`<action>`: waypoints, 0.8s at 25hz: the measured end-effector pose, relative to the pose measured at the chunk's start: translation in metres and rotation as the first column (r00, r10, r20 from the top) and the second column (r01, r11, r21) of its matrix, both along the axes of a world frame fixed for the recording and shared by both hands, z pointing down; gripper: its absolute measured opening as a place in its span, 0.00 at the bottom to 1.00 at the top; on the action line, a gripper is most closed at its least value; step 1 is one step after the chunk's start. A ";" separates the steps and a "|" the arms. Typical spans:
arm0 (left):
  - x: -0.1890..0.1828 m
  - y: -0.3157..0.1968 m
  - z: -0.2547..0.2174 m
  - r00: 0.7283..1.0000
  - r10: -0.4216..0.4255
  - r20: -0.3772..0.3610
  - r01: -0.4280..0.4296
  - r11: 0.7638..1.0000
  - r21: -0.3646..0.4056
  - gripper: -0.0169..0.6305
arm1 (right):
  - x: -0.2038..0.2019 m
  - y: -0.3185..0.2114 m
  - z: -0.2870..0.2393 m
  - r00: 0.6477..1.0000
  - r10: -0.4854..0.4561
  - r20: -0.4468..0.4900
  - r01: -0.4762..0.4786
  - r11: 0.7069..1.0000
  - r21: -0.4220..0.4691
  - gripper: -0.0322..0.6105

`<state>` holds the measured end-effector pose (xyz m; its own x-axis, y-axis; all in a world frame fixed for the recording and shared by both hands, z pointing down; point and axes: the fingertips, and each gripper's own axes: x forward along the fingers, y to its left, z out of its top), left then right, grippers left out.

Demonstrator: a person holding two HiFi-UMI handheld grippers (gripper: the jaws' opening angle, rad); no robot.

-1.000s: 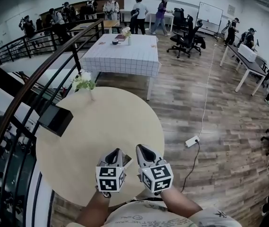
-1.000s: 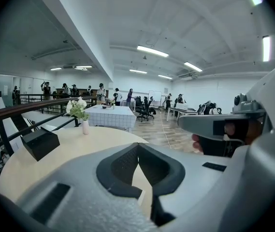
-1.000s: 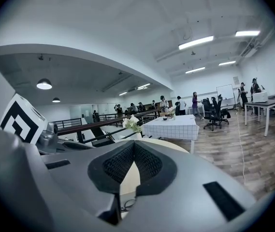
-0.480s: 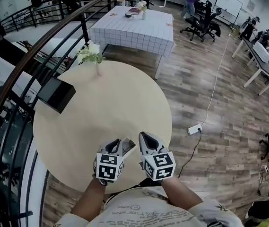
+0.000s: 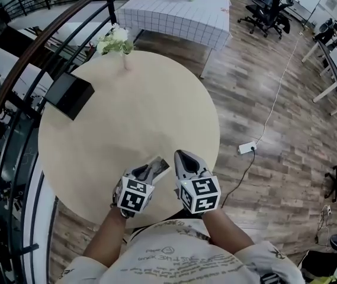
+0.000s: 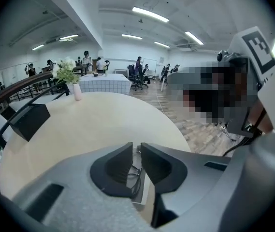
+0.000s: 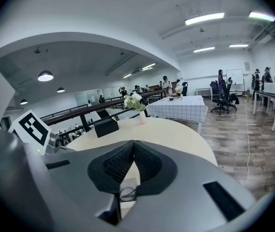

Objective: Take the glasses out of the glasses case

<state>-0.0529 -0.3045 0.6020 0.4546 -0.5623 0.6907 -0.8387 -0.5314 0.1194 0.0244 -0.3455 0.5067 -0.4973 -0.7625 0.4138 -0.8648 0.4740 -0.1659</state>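
Note:
A grey glasses case (image 5: 160, 167) lies open near the front edge of the round beige table (image 5: 127, 111). It sits just ahead of my left gripper (image 5: 150, 171). In the left gripper view the dark-framed glasses (image 6: 134, 172) rest inside the case (image 6: 144, 187), right below my left gripper (image 6: 136, 148). Its jaws stand a narrow gap apart with nothing between them. My right gripper (image 5: 181, 156) hovers just right of the case, its jaws touching at the tips. From the right gripper (image 7: 134, 144) I see the case (image 7: 127, 183) and the glasses (image 7: 126, 193) underneath.
A black box (image 5: 68, 94) sits at the table's left edge and a vase of white flowers (image 5: 116, 40) at its far edge. A dark railing (image 5: 14, 99) curves along the left. A checked-cloth table (image 5: 180, 10) stands beyond, and a power strip (image 5: 247, 148) lies on the wooden floor.
The head view has tipped further down, so the table fills more of it. Both grippers stay at the front edge beside the case, jaws as before.

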 end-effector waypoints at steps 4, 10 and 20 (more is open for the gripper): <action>-0.005 0.008 0.019 0.996 0.064 0.055 -0.061 0.997 -0.054 0.17 | -0.003 -0.001 0.009 1.000 0.011 -0.006 -0.012 0.999 -0.031 0.07; 0.022 0.024 0.053 0.974 0.175 0.147 -0.160 0.981 -0.110 0.17 | 0.025 0.002 0.023 1.000 0.028 -0.013 -0.028 0.998 -0.051 0.07; 0.015 0.035 0.104 0.940 0.208 0.269 -0.167 0.972 -0.167 0.17 | 0.040 0.008 0.034 0.998 0.059 -0.028 -0.061 0.996 -0.068 0.07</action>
